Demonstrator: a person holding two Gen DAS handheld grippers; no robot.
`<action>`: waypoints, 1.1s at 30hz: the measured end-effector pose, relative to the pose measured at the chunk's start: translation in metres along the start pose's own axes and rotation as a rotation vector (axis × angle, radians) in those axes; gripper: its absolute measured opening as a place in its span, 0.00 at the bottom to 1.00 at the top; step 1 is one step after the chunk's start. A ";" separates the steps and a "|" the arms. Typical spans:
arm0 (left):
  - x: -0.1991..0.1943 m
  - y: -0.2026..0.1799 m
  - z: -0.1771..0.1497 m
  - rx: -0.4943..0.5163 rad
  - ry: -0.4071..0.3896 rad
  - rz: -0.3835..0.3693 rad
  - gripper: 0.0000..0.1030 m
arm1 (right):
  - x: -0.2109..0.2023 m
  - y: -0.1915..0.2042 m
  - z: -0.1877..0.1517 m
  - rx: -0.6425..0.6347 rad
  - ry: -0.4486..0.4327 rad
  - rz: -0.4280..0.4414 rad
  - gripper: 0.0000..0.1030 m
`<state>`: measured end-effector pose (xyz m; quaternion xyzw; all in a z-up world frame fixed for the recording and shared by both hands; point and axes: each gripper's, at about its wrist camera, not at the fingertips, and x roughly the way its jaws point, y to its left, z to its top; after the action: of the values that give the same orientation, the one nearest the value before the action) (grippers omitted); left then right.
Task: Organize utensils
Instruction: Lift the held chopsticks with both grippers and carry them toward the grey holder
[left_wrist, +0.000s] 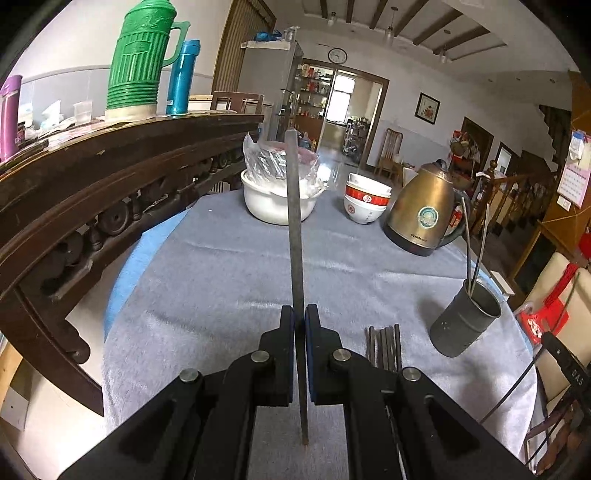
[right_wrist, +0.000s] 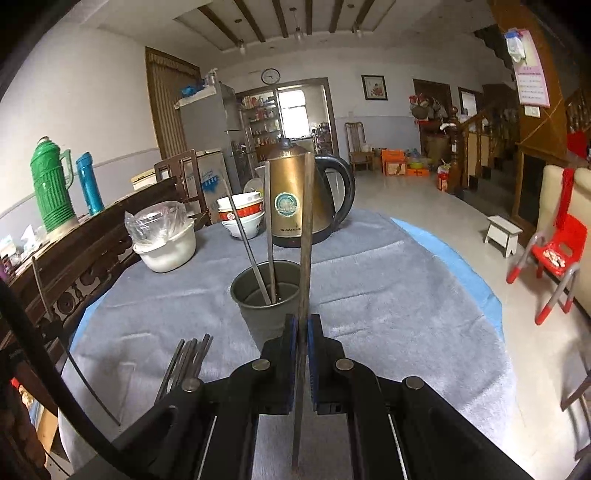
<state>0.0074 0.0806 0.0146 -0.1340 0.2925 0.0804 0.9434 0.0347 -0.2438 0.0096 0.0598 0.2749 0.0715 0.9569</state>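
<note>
My left gripper (left_wrist: 299, 314) is shut on a dark chopstick (left_wrist: 294, 221) that stands nearly upright above the grey cloth. My right gripper (right_wrist: 303, 323) is shut on another chopstick (right_wrist: 306, 236), upright, just in front of the grey metal cup (right_wrist: 267, 295). The cup holds two chopsticks (right_wrist: 258, 254) leaning on its rim; it also shows in the left wrist view (left_wrist: 463, 319) at right. A bundle of several chopsticks (left_wrist: 384, 345) lies flat on the cloth between the grippers, and shows in the right wrist view (right_wrist: 186, 360) at left.
A brass kettle (left_wrist: 424, 206), stacked red-and-white bowls (left_wrist: 365, 203) and a white bowl with a plastic bag (left_wrist: 277, 195) stand at the table's far side. A dark wooden sideboard (left_wrist: 92, 184) with flasks runs along the left. A red chair (right_wrist: 554, 254) stands on the floor at right.
</note>
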 end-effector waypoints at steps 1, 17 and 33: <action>-0.002 0.001 -0.001 -0.001 -0.002 0.000 0.06 | -0.005 -0.001 -0.001 -0.001 -0.003 0.001 0.06; -0.016 0.012 0.002 -0.073 -0.004 -0.038 0.05 | -0.026 -0.021 -0.002 0.071 -0.008 0.015 0.06; -0.037 -0.006 0.032 -0.133 -0.031 -0.184 0.05 | -0.042 -0.045 0.037 0.193 -0.089 0.072 0.06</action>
<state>-0.0044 0.0820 0.0621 -0.2213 0.2584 0.0149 0.9402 0.0240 -0.2975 0.0553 0.1648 0.2355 0.0764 0.9548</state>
